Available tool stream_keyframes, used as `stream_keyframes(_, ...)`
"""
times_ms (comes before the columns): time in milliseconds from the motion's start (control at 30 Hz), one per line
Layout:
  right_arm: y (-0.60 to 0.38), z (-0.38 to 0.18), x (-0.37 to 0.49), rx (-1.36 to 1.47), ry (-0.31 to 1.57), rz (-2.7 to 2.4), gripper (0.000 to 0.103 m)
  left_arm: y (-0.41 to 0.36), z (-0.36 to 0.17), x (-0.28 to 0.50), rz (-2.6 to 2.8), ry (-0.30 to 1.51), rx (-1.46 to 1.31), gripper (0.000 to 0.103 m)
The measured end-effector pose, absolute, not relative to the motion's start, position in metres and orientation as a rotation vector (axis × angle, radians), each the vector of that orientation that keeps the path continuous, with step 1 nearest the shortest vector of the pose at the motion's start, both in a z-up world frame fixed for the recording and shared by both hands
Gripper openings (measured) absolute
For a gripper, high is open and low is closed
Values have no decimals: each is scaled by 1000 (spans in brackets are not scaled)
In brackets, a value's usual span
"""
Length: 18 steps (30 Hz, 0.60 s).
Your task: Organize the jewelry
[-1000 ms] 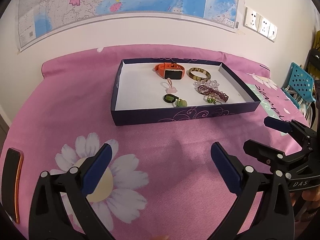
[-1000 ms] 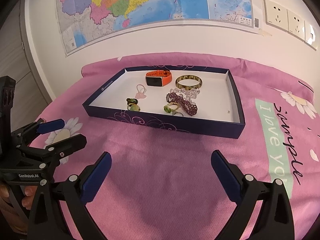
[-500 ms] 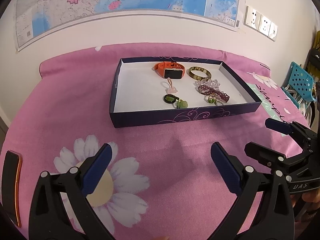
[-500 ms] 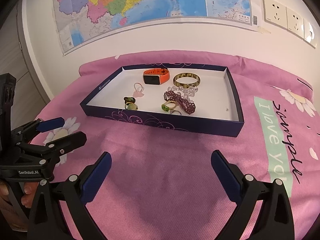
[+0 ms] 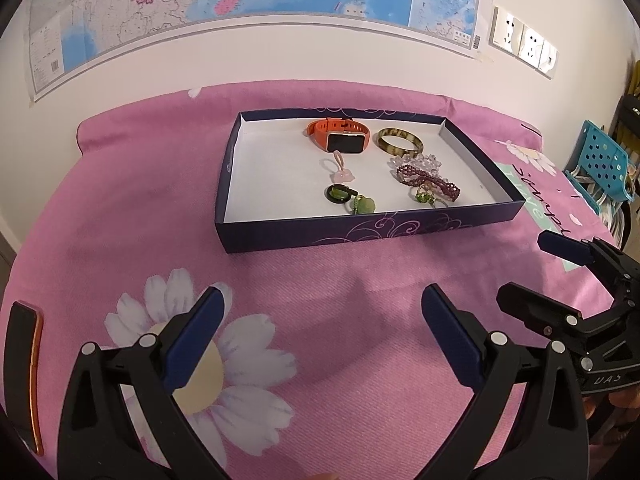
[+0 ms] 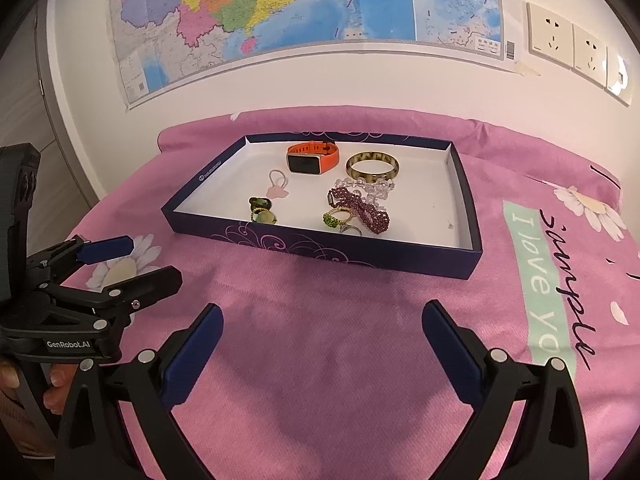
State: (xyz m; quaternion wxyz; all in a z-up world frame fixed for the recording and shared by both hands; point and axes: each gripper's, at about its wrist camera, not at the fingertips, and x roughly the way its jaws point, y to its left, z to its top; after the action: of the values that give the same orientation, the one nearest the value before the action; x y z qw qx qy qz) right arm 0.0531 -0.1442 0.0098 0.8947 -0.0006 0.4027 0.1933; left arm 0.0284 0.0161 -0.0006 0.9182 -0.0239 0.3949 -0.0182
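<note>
A dark blue box (image 5: 360, 233) (image 6: 320, 246) with a white floor lies on the pink cloth, ahead of both grippers. In it are an orange watch (image 5: 340, 136) (image 6: 310, 160), a mottled bangle (image 5: 400, 141) (image 6: 372, 166), a purple bead bracelet (image 5: 430, 180) (image 6: 360, 206), clear beads (image 5: 420, 161), a pink charm (image 5: 340, 172) (image 6: 278, 186) and green rings (image 5: 340, 194) (image 6: 262, 208). My left gripper (image 5: 323, 297) (image 6: 156, 258) stands open and empty above the cloth. My right gripper (image 6: 323, 312) (image 5: 524, 270) is open and empty too, beside the left one.
A black and orange flat object (image 5: 24, 372) lies at the cloth's left edge. A blue plastic stool (image 5: 604, 164) stands off the right side. The wall with a map (image 6: 304, 8) and sockets (image 6: 576, 48) runs behind the box. A hand (image 6: 52, 398) holds the left gripper.
Both grippers have drifted only slightly and stay open. The jewellery in the box has not moved.
</note>
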Motion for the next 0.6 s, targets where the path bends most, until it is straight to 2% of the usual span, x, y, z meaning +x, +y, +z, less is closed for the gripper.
stream_keyframes(600, -147, 9, 51, 14, 833, 397, 96, 9, -3, 28, -39, 819, -35, 97)
